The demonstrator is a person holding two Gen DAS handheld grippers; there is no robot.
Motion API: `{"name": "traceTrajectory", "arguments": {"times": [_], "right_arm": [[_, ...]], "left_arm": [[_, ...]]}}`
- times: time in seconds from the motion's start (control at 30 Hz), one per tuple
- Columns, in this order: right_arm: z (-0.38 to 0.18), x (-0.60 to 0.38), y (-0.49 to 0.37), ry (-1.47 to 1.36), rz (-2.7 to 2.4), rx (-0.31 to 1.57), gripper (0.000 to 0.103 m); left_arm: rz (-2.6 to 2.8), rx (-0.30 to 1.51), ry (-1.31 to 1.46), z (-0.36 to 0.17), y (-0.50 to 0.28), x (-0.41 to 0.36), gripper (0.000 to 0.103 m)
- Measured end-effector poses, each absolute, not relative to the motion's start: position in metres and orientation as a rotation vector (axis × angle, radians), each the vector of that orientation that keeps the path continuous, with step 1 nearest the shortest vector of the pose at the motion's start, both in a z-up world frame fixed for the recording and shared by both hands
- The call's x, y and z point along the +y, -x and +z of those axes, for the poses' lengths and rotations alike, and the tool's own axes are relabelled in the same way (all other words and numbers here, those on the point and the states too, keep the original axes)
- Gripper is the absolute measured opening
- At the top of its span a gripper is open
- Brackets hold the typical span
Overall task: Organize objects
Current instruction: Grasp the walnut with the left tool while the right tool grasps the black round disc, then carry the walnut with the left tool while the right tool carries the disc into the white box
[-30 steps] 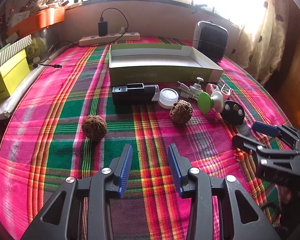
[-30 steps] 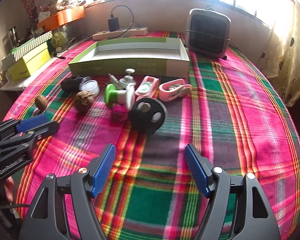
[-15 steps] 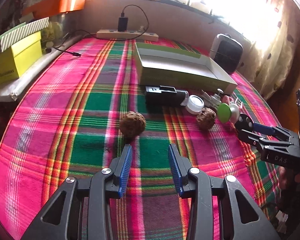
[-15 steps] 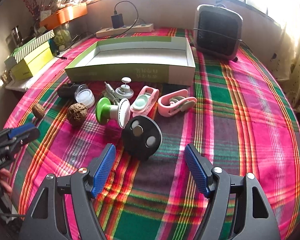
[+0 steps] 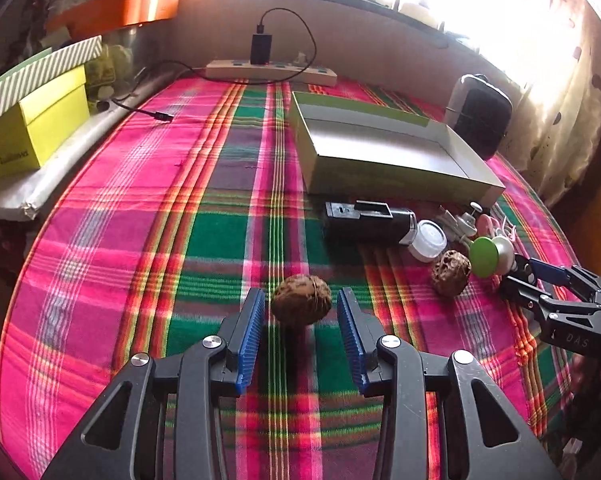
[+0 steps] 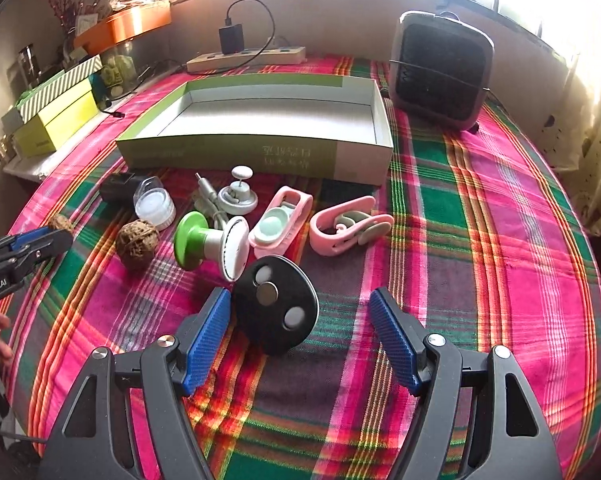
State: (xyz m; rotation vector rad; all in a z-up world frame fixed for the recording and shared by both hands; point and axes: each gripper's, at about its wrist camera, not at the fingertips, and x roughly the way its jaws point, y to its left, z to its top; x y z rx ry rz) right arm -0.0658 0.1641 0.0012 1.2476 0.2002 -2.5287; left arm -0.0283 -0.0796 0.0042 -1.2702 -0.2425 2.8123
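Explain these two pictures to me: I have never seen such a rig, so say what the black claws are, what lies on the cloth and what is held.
Each picture comes from a camera on a hand-held two-finger gripper, looking along its blue-padded fingers. The left gripper is open around a walnut, not yet squeezing. The right gripper is open around a black disc. Nothing is held. On the plaid tablecloth lie a second walnut, pink clips, a green-capped spool and an empty cardboard box.

The right gripper (image 6: 300,336), spread wide, flanks the black disc (image 6: 276,304) on the plaid cloth (image 6: 480,240).
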Motion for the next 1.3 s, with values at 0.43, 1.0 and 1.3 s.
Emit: {"name": "traceTrajectory", "arguments": {"times": [0.43,1.0,1.3], "right_arm": [[0.0016,0.1673,0.0675,-1.245,-2.531,0.176,0.071],[0.0039,0.1728,0.0629,-1.231,-2.561,0.174,0.037],[0.0041,0.1726,0.0609,-1.224,-2.552,0.157,0.036]], "left_arm": [[2.808,-0.242,1.288,0.004,0.0362,-0.0785,0.036],[2.824,-0.225,1.305,0.0047,0.0357,-0.0771,0.027],[2.82,-0.233,1.311,0.0048,0.0364,-0.0781,0.027]]}}
